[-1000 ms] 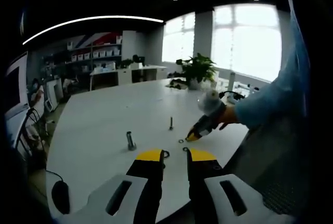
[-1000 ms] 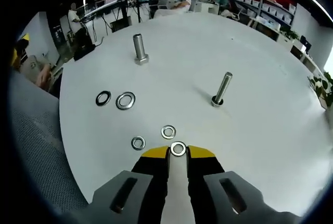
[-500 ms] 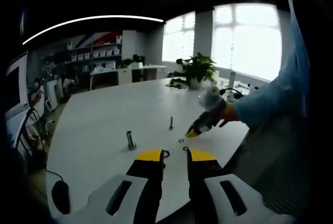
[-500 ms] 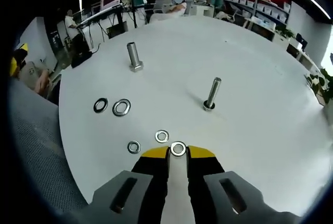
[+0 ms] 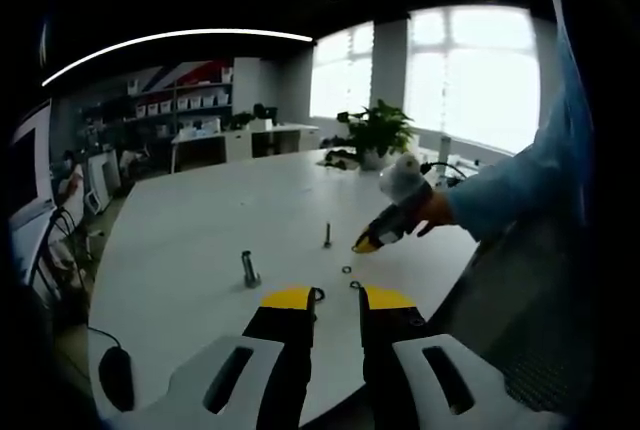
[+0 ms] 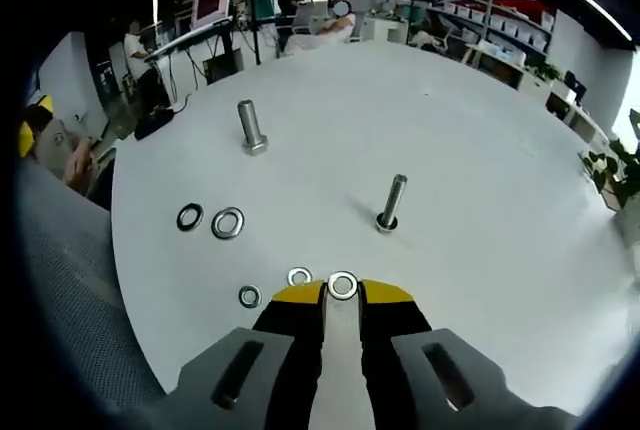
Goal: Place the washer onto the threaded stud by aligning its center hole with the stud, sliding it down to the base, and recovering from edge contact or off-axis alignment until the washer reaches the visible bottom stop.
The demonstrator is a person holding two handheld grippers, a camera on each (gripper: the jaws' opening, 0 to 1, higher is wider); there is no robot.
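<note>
My right gripper (image 6: 342, 290) is shut on a small silver washer (image 6: 342, 285), pinched flat at its yellow tips. The slim threaded stud (image 6: 390, 203) stands upright on the white table (image 6: 500, 180), ahead and slightly right of the held washer, apart from it. In the left gripper view the right gripper (image 5: 364, 245) hovers above the table just right of the stud (image 5: 327, 235). My left gripper (image 5: 338, 299) sits open near the table's edge, with nothing between its jaws.
A thicker bolt (image 6: 248, 127) stands farther left. Loose washers lie near the edge: a black one (image 6: 189, 217), a large silver one (image 6: 227, 222) and two small ones (image 6: 299, 276) (image 6: 249, 296). A blue sleeve (image 5: 520, 190) reaches in; a plant (image 5: 378, 135) stands at the far side.
My right gripper has risen off the table with the washer and moved closer to the stud. The left gripper has stayed still.
</note>
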